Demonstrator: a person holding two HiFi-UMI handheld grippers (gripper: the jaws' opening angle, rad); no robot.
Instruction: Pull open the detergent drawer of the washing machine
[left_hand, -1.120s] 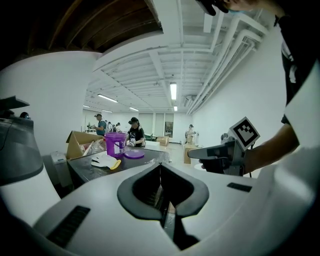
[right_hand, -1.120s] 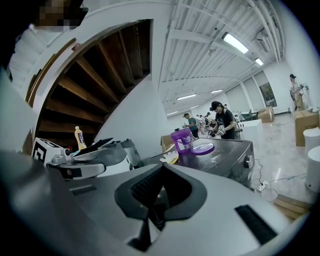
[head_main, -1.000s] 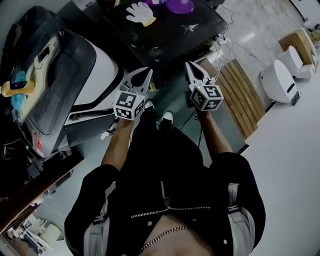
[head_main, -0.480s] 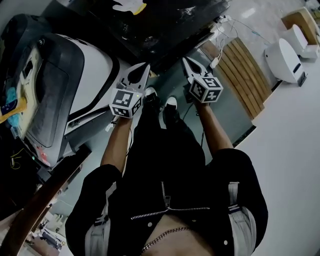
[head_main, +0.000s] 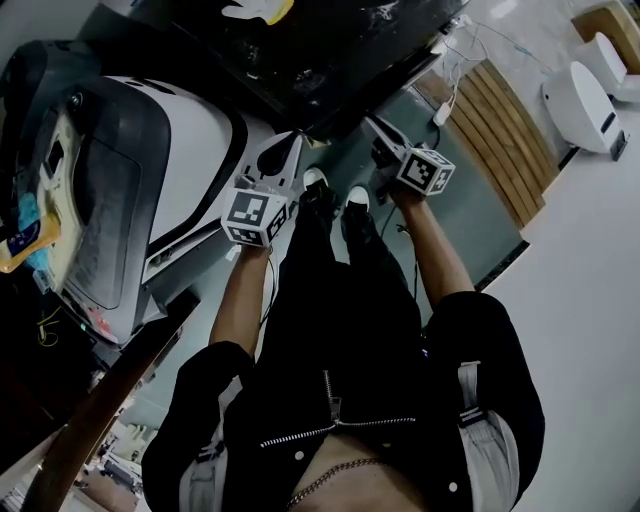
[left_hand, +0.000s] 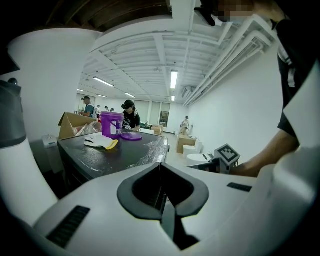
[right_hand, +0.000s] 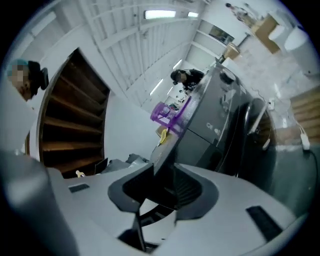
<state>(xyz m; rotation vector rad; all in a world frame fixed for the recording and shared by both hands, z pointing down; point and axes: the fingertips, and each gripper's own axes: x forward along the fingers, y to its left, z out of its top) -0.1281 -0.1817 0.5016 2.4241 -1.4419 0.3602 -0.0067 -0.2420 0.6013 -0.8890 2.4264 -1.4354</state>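
Note:
The white washing machine (head_main: 190, 140) with a dark lid stands at the left of the head view. I cannot make out its detergent drawer. My left gripper (head_main: 293, 138) hangs just right of the machine's front, apart from it. Its jaws are shut with nothing in them, and the tips (left_hand: 160, 166) meet in a line. My right gripper (head_main: 371, 123) is further right, above the person's shoes (head_main: 336, 190). It is rolled to one side. Its jaws have just been opening and stand a little apart (right_hand: 162, 167), with nothing between them.
A black table (head_main: 330, 55) stands straight ahead. On it are a purple jug (left_hand: 112, 123) and a white glove (left_hand: 102, 142). A wooden slatted panel (head_main: 500, 130) and a white appliance (head_main: 585, 100) are at the right. People stand far off in the hall.
Both grippers have sunk lower in front of the person, the right one more. The right gripper has rolled, so its marker cube shows a different face.

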